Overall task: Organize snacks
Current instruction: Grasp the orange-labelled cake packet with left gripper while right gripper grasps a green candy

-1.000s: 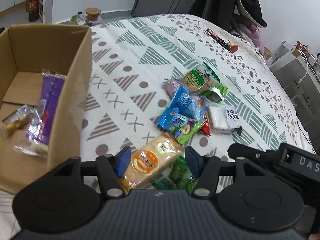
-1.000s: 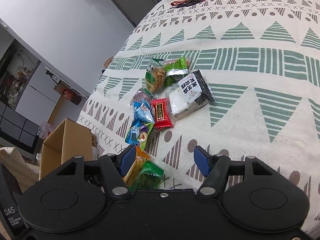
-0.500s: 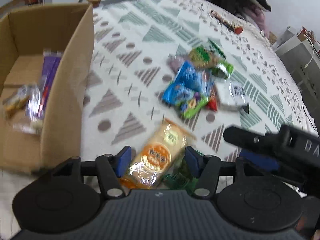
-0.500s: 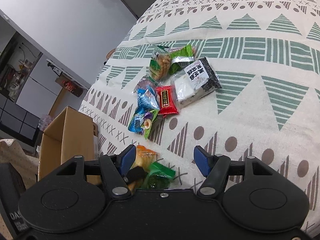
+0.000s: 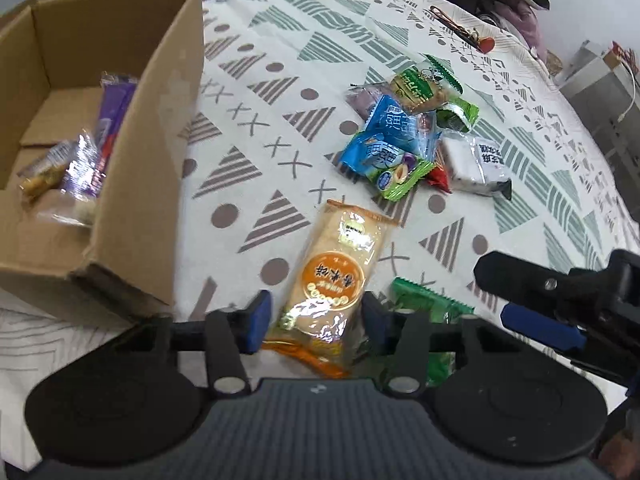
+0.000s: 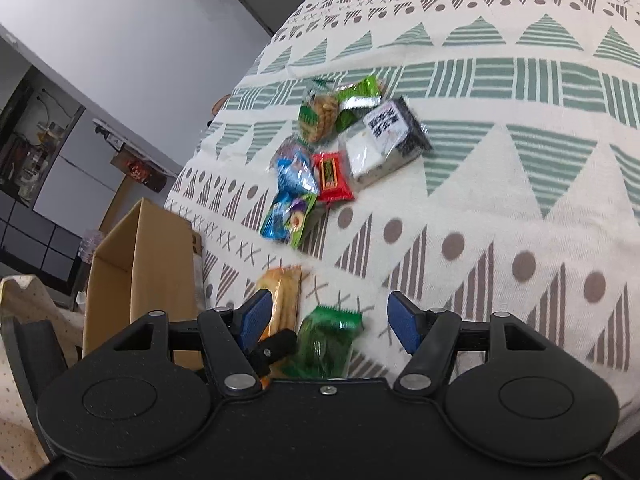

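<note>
1. Left gripper (image 5: 314,320): jaws spread apart, one on each side of the near end of the orange rice-cracker packet (image 5: 338,276). No pad visibly presses the wrapper; the packet lies flat on the patterned tablecloth (image 5: 256,92).
2. Right gripper (image 6: 330,320): jaws spread wide, empty. It hangs over the green snack packet (image 6: 326,338), which lies on the cloth just beside the cracker packet.
3. In the left wrist view the right gripper's black body shows at the right edge, near the green packet's far side.
4. Cardboard box (image 5: 132,184): open-topped, left of the cracker packet, at the cloth's near edge. Inside lie a purple wrapper (image 5: 110,120) and a small clear-wrapped snack (image 5: 48,166).
5. Remaining pile, well beyond both grippers: blue packets (image 5: 386,140), a green-edged plum sweet (image 5: 400,178), a red packet (image 6: 332,178), a black-and-white wrapped cake (image 5: 476,162), a biscuit bag (image 6: 318,118) and a green wrapper (image 5: 458,114), overlapping one another.
6. A red-tipped item lies at the far end of the cloth; its kind cannot be told.
</note>
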The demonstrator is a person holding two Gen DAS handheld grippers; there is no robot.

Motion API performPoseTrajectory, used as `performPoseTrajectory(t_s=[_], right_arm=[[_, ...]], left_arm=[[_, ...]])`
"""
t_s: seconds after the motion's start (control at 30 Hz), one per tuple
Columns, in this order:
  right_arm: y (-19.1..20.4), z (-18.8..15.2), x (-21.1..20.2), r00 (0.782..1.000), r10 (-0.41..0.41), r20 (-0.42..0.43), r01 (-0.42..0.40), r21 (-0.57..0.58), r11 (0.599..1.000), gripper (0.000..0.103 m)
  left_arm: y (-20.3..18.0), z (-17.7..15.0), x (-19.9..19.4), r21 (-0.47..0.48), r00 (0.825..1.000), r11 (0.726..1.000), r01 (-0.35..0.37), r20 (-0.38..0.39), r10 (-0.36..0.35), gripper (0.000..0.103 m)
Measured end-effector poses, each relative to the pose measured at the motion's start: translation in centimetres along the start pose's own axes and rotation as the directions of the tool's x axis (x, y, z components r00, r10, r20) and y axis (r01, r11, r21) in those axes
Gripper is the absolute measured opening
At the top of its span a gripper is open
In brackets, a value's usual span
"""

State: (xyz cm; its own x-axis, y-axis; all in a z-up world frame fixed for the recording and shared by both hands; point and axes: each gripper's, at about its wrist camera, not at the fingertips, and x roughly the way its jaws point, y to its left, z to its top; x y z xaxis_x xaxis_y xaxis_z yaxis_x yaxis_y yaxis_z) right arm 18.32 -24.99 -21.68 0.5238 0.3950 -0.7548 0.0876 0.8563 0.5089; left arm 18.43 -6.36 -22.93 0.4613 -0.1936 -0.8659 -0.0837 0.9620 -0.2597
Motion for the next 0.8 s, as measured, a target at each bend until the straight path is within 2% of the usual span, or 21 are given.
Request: performPoseTrajectory(t_s=[0.03, 0.43, 0.8], right_arm=[[0.2, -0.3, 0.0, 1.000, 0.002, -0.004, -0.002, -0.004, 1.000, 0.064], [0.6, -1.6, 0.9, 0.999, -0.004, -0.051, 0.003, -0.007, 1.000, 0.063], [1.4, -1.5, 3.2, 0.996, -0.024, -0.086, 0.021, -0.041, 0.999, 0.057]], left_arm=[[0.0, -0.1, -0.1, -0.001, 1.000, 1.000, 0.007, -0.001, -0.007, 0.032], [1.1, -0.5, -3.0, -0.075, 0.996, 0.997, 0.007, 0.089, -0.001, 0.032], [2.1, 0.6, -4.4, -0.119, 0.988, 0.991, 0.057, 0.151, -0.038, 0.032]])
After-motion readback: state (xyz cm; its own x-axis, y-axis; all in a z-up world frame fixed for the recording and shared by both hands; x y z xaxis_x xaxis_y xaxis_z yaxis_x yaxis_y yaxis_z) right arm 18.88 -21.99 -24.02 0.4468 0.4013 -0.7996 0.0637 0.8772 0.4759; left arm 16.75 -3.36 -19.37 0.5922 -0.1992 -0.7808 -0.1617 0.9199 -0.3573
